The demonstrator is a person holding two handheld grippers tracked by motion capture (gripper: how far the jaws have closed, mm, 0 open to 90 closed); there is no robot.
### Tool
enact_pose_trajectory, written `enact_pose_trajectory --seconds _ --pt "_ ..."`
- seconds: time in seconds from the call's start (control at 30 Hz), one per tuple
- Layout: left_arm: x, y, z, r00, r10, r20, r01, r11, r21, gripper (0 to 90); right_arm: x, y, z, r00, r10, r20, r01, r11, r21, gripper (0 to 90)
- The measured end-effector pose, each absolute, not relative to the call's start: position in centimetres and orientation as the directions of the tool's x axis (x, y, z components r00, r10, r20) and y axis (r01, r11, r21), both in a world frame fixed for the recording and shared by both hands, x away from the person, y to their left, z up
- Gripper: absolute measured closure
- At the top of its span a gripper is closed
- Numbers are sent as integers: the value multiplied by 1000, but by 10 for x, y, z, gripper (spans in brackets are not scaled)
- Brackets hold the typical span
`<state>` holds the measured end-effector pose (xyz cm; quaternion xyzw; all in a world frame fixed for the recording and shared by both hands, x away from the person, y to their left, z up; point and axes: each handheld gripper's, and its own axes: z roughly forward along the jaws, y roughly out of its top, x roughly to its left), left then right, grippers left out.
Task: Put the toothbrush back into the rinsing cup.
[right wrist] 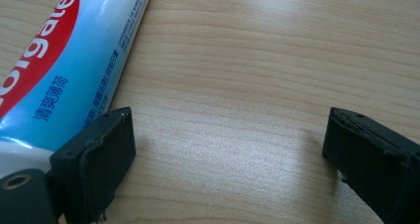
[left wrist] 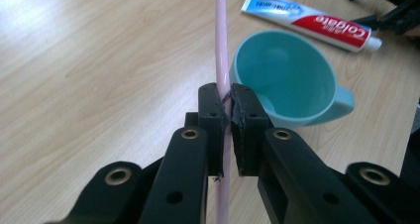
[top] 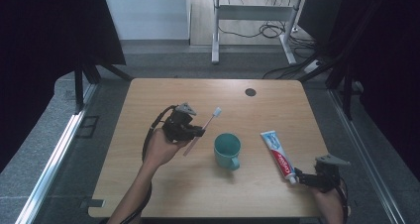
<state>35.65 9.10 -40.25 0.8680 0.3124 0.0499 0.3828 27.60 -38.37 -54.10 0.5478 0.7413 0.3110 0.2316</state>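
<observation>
On the light wooden table, the teal ceramic mug stands at frame centre, the pink plastic toothbrush just left of it, the red-white-and-blue toothpaste tube lying right, toward lower right.

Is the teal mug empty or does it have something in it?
Empty: the teal mug stands upright and its bare inside shows, seen from the left gripper view.

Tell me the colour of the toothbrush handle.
Pale pink; the toothbrush handle shows best in the left gripper view.
</observation>
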Motion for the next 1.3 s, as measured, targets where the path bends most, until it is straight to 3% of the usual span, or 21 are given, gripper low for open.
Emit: enact_pose_trajectory --seconds 0.4,1.3 --pt "355 76 -391 825 553 -111 436 -499 749 842 276 -384 -541 -292 956 -1 669 205 715 56" --pt "365 38 -384 844 525 -109 371 -425 825 843 277 -384 -541 -296 955 -4 668 210 714 56"
